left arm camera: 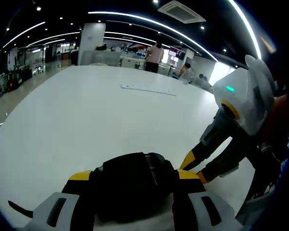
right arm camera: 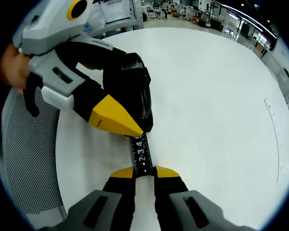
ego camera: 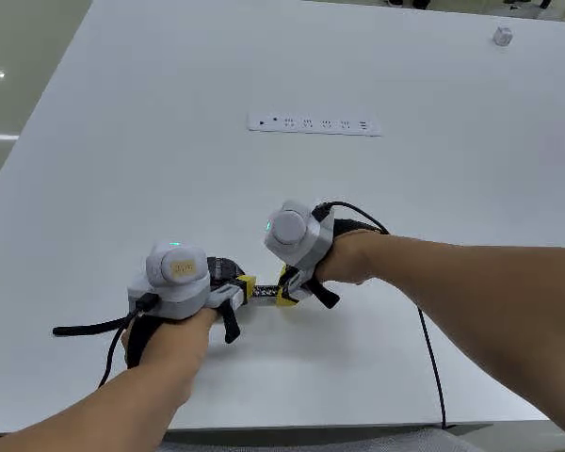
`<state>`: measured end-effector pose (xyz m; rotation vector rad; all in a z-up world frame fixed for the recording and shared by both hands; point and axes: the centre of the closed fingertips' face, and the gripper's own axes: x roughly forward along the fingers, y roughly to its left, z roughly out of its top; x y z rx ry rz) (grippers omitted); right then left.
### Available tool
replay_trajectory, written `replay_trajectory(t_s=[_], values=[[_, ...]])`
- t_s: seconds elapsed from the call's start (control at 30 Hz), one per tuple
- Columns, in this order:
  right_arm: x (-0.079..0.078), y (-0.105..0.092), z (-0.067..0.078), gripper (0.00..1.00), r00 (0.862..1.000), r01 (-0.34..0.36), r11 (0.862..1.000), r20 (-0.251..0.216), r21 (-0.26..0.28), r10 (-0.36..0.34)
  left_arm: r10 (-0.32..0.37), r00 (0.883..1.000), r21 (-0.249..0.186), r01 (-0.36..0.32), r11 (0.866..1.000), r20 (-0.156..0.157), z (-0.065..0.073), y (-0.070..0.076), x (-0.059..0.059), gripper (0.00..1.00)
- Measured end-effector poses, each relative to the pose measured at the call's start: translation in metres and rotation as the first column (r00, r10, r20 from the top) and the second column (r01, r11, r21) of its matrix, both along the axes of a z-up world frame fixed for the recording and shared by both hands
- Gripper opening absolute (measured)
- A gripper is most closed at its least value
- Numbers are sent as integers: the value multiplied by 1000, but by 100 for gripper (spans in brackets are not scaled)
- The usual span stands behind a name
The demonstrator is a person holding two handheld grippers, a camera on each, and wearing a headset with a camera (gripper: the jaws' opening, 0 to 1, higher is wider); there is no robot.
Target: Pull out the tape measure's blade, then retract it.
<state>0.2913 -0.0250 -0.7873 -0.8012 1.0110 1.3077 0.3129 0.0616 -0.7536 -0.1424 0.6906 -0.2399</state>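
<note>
Tape measure (right arm camera: 132, 89): rigid black case, low centre of head view on table (ego camera: 358, 75), clamped at its sides by left gripper (left arm camera: 134, 175). Blade (right arm camera: 140, 154): thin, springy, probably slick. Short length out, tip pinched by right gripper (right arm camera: 144, 172), a sound hold.

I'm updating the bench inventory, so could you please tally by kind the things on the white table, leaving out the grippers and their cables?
Tape measure: 1
Power strip: 1
Small white object, too small to identify: 1
Total: 3
</note>
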Motion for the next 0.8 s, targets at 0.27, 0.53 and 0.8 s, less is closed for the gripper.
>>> replay_trajectory(t_s=[0.27,0.53,0.8], values=[[0,9,0,14,1000,-7,1000,1,8,7,-4,1000,-5,4,1000,-1,0,0,0,61],[-1,20,0,14,1000,-9,999,-8,31,9,-8,1000,-10,8,1000,-1,1,0,0,61],[-2,31,0,14,1000,-29,998,-6,51,29,-9,1000,-14,9,1000,0,1,0,1,62]])
